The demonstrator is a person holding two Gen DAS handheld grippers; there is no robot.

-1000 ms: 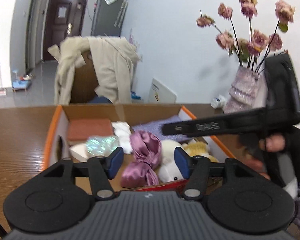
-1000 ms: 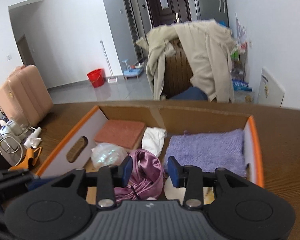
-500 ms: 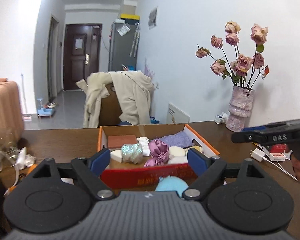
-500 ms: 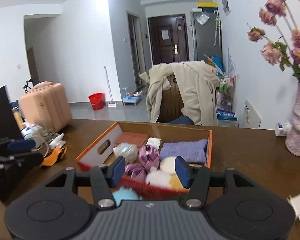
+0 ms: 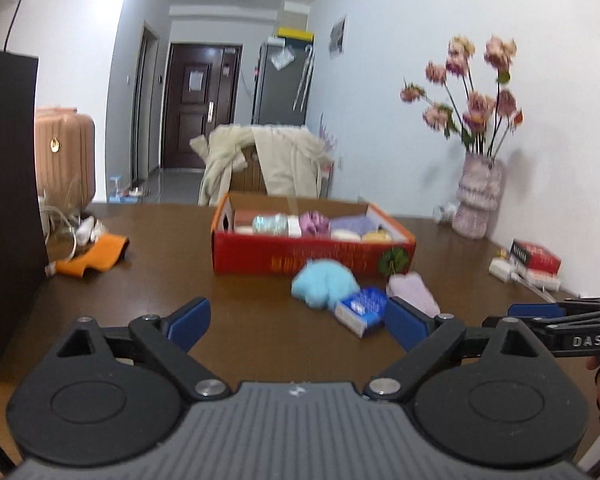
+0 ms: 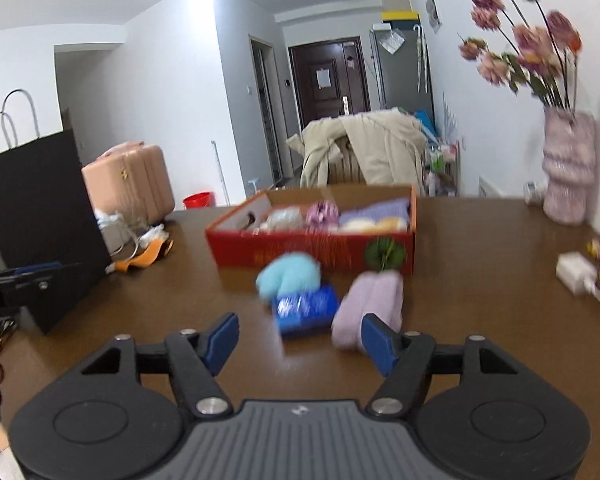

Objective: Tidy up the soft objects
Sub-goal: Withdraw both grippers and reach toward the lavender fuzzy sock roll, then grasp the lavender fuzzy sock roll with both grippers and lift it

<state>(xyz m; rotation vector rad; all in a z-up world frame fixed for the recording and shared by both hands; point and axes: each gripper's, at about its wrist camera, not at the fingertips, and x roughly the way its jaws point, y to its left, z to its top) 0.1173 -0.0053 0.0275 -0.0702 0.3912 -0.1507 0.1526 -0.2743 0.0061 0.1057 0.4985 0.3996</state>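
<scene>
Currently both grippers are empty between picks: left gripper (image 5: 296, 318) fingers opening wide, right gripper (image 6: 300, 338) fingers opening, nothing between either. Blue plush (image 6: 288, 276), blue packet (image 6: 305, 309) and lilac cloth (image 6: 370, 304) lie on the counter (image 6: 480, 280) at 12 o'clock, before the red box (image 6: 312, 252) (already part-filled). Next move, judged: descend, close on one item.

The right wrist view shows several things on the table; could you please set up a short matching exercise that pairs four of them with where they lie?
Things:
1. light blue fluffy item
2. blue packet
3. lilac knitted item
4. pink satin bundle

Places:
A. inside the red box
B. on the table, right of the blue packet
C. on the table, up against the front wall of the red box
D. on the table, between the fluffy item and the lilac item

Pairs: 1-C, 2-D, 3-B, 4-A
</scene>
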